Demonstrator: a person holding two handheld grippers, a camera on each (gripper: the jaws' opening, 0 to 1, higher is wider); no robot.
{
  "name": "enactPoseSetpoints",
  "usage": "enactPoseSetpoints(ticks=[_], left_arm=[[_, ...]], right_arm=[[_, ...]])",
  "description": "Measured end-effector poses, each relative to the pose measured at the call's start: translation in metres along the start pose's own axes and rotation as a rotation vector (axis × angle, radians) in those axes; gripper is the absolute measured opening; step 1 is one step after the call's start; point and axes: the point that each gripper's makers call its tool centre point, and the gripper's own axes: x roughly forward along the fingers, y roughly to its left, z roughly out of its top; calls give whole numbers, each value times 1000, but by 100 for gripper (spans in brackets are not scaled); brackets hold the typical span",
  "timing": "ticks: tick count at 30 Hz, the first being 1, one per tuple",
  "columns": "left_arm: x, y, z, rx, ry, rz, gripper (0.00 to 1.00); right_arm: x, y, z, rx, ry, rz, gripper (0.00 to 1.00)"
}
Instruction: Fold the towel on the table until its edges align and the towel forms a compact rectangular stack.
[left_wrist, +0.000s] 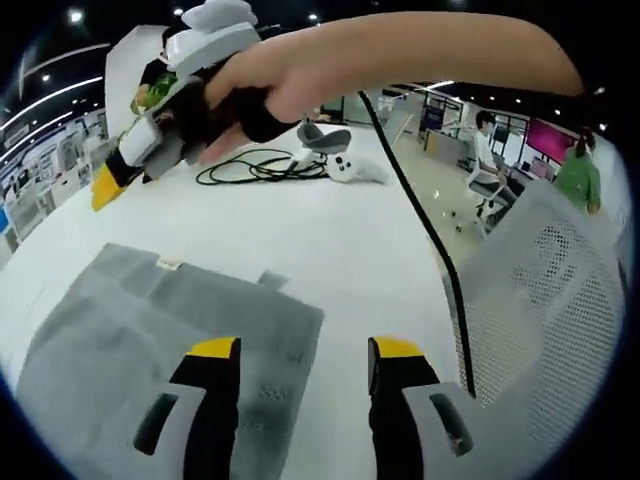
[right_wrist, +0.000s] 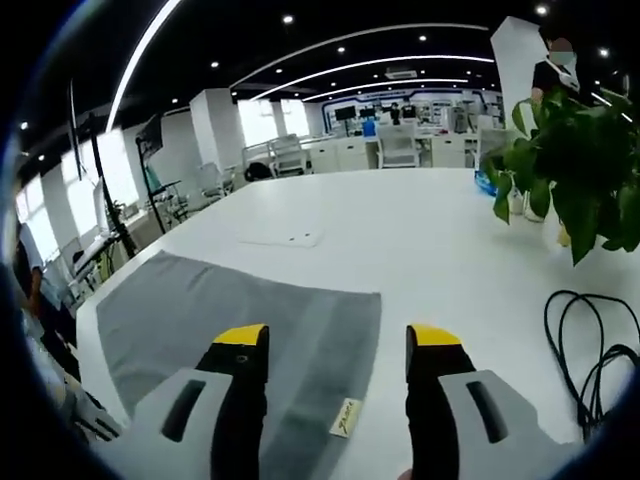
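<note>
Left claw (left_wrist: 303, 358) and right claw (right_wrist: 338, 345): both spread, empty, above grey towel (right_wrist: 230, 320). Table (right_wrist: 420, 240): cable (right_wrist: 590, 350), plant (right_wrist: 575, 170).

left gripper (left_wrist: 305, 350) fingers parted, right gripper (right_wrist: 340, 340) likewise

The towel (left_wrist: 150, 330) is seen as plain grey, with a small pale label (right_wrist: 346, 417) at its edge. The tabletop (right_wrist: 420, 240) is white. Both tongs (left_wrist: 305, 350) (right_wrist: 338, 335) are coloured black with yellow tips. A black cable (right_wrist: 590, 350) and green plant leaves (right_wrist: 575, 170) are shown.
</note>
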Motion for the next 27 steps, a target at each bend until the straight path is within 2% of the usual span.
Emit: enactPoseSetpoints(ticks=[8, 11, 15, 22, 24, 27], left_arm=[[13, -6, -1, 49, 21, -32, 39], [18, -2, -6, 77, 57, -22, 33], [21, -2, -1, 76, 34, -41, 29], [25, 0, -4, 98, 40, -50, 25], [24, 1, -4, 144, 40, -36, 23], [25, 0, -3, 169, 37, -39, 21]], right_arm=[[19, -3, -6, 2, 24, 4, 52], [25, -5, -6, 21, 22, 3, 51], [33, -7, -7, 30, 26, 0, 51], [47, -11, -8, 50, 25, -8, 50], [50, -11, -8, 53, 27, -7, 49], [53, -12, -10, 53, 33, -8, 49]])
